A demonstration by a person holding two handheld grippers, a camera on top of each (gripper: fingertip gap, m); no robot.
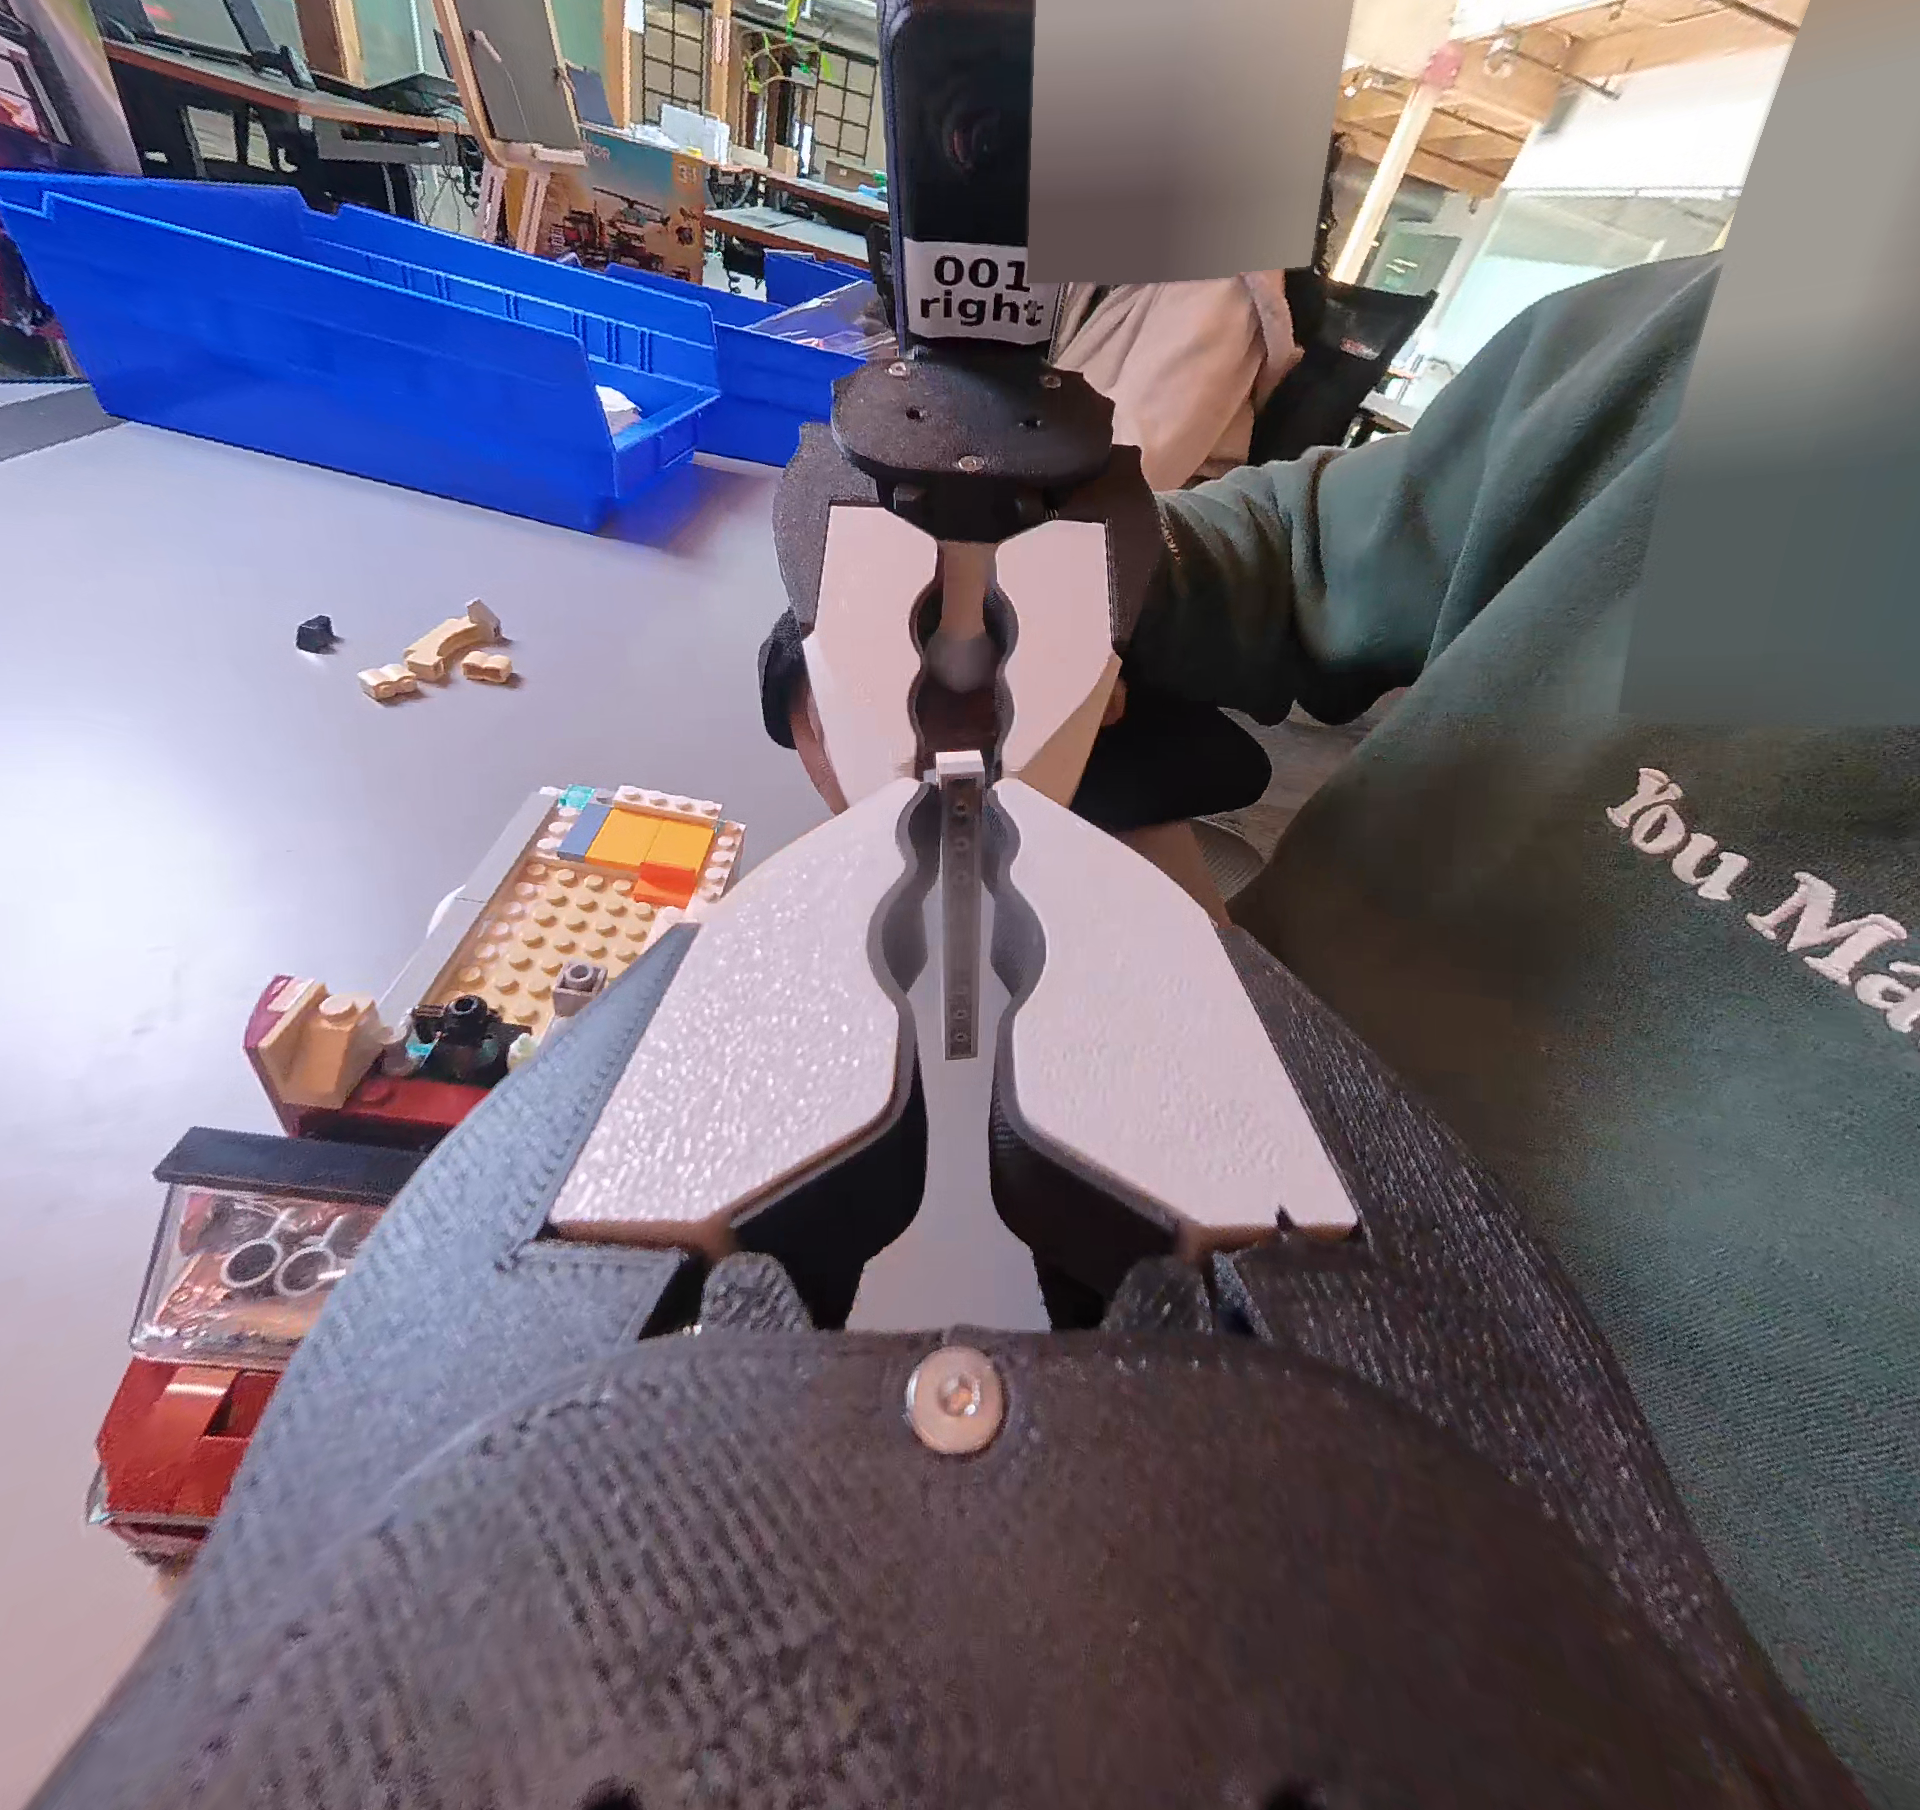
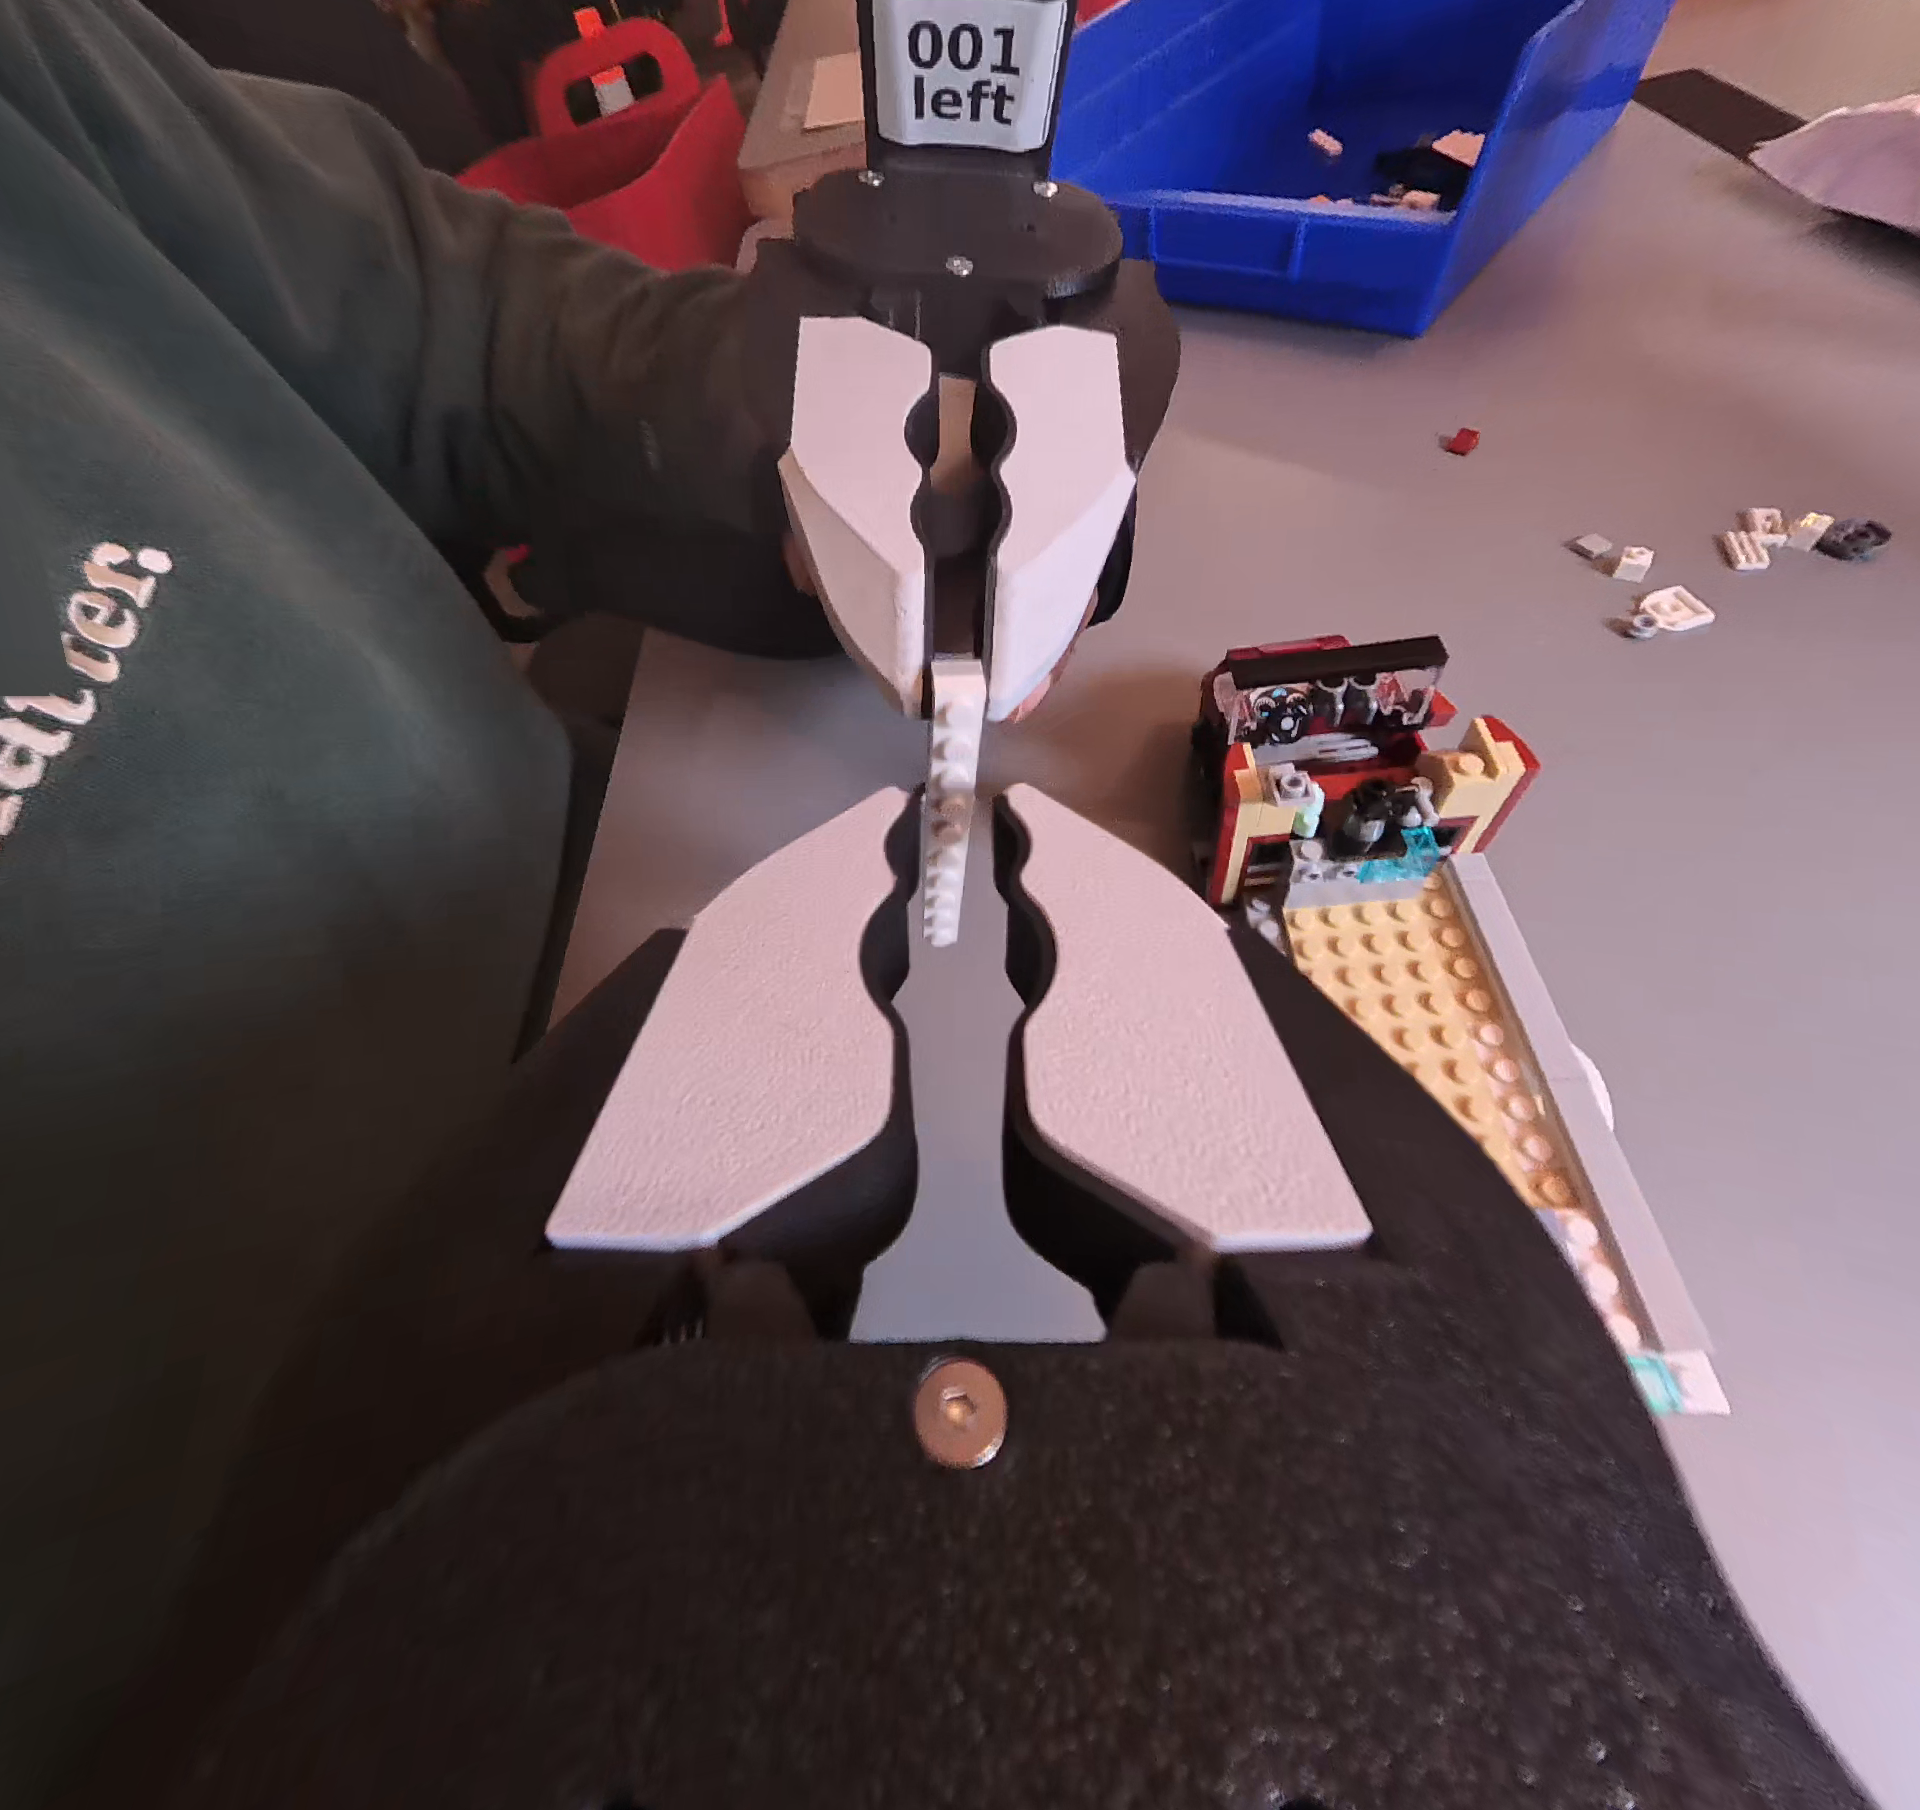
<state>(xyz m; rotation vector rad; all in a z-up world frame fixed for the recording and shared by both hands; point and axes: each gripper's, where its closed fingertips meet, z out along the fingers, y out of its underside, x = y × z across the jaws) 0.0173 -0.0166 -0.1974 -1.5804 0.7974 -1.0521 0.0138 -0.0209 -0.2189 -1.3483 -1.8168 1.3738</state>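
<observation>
The left tool (image 1: 957, 794) and the right tool (image 2: 951, 804) meet tip to tip in the air over the desk (image 2: 1714, 825), above the edge nearest the person's green sleeve (image 2: 312, 358). Between them runs a long, narrow white studded plate (image 2: 951, 742).

The left tool pinches one end of that plate across its narrow width, both pads pressed on it. The rest of the plate reaches out into the right tool. That tool's fingers stand spread on either side of the plate. It lies close along one finger, and a dark gap shows at the other, so nothing there clamps it.

With only one end held, the plate looks like a long lever. The hold seems sound as long as the left pads stay square on its edges. The off-centre lie inside the right tool suggests that a squeeze from there would push the plate sideways.

In from that edge stands a red, tan and black brick build (image 2: 1351, 773) on a tan studded baseplate (image 2: 1403, 981). Loose small pieces (image 2: 1766, 545) lie farther in, and a blue bin (image 2: 1403, 98) sits toward the far edge.
</observation>
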